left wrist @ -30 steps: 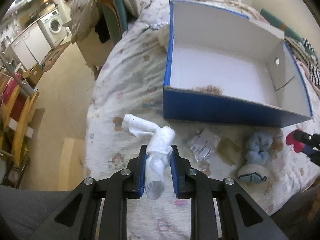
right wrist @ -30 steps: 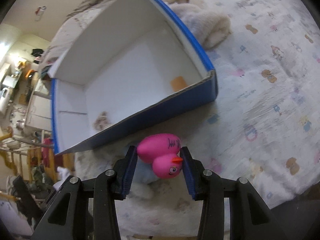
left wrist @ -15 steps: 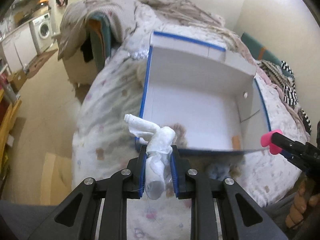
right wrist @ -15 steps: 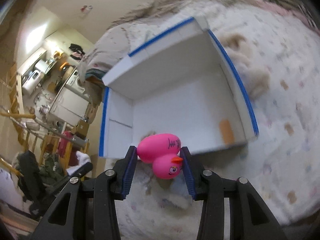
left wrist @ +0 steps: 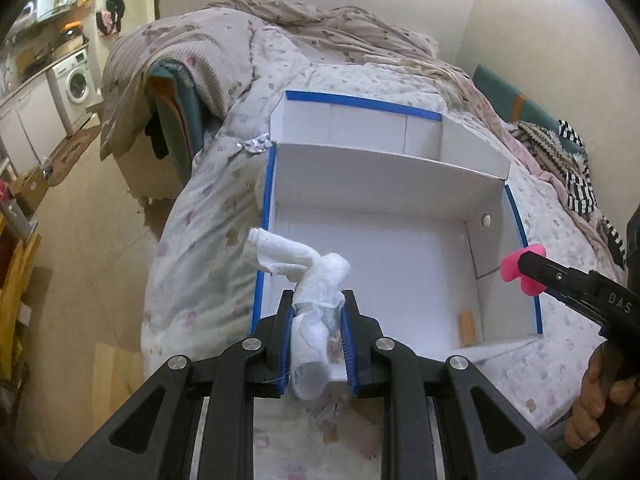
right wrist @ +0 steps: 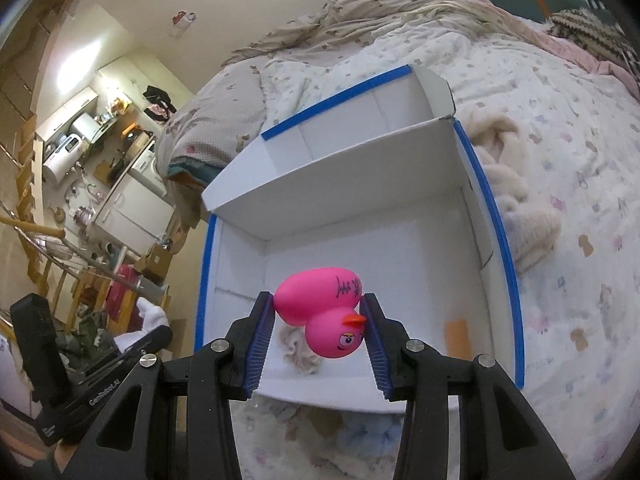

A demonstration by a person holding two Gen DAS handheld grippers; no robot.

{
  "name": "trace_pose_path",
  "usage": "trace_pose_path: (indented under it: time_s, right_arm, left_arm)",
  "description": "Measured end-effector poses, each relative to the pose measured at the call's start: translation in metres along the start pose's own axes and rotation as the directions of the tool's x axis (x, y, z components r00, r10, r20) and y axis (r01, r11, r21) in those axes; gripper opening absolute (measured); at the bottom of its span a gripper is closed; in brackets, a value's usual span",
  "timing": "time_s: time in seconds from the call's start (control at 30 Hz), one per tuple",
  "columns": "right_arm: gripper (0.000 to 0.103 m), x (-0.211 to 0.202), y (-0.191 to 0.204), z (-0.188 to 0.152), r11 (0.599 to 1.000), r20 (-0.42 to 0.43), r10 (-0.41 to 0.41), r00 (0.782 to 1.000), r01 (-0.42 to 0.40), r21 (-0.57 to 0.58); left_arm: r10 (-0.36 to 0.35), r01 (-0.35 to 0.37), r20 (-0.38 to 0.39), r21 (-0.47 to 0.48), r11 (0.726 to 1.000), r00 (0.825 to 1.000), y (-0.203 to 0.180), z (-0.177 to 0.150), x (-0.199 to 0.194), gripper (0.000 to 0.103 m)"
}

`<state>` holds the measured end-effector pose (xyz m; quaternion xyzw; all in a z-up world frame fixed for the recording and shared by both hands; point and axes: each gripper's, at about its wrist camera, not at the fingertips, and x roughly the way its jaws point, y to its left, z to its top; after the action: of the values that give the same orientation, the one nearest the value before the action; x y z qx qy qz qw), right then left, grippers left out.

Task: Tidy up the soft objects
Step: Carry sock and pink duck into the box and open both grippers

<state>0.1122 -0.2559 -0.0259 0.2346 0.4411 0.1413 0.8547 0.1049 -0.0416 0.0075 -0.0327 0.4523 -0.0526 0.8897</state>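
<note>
My left gripper is shut on a rolled white cloth that sticks up and bends left, held above the near left corner of the blue box with white inside. In the right wrist view my right gripper is shut on a pink rubber duck, lying on its side, over the near edge of the same box. The right gripper with the pink duck also shows at the right of the left wrist view. A small fluffy beige thing lies on the box floor.
The box sits on a bed with a patterned quilt. A cream fluffy cloth lies right of the box. A small orange tag lies in the box corner. Blue fluffy items lie below the box's near wall. A person's hand holds the right gripper.
Both grippers have risen from the quilt with their loads and now hang over the box's near edge. The view into the box has opened up.
</note>
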Motion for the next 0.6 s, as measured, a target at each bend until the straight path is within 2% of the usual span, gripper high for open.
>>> trace_pose_path:
  time_s: [0.13,0.33,0.5,0.6]
  right_arm:
    - [0.046,0.012,-0.006,0.008,1.0,0.002,-0.022,1.0,0.022,0.007]
    - [0.046,0.029,-0.016,0.004,1.0,-0.024,-0.018,1.0,0.018,0.012]
    - [0.046,0.048,-0.021,-0.003,0.998,-0.08,-0.059,0.995,0.058,-0.004]
    - [0.046,0.059,-0.026,-0.008,0.997,-0.121,-0.08,0.989,0.081,0.003]
  left_arm:
    - [0.004,-0.004,0.0,0.03,1.0,1.0,-0.008,0.01,0.014,0.019]
    - [0.02,-0.019,-0.029,0.046,0.999,0.999,-0.017,0.018,0.045,0.019]
    - [0.041,-0.04,-0.023,0.067,0.997,0.999,-0.023,0.013,0.067,0.019]
    - [0.021,-0.019,-0.039,0.053,0.998,0.999,-0.022,0.011,0.078,0.019]
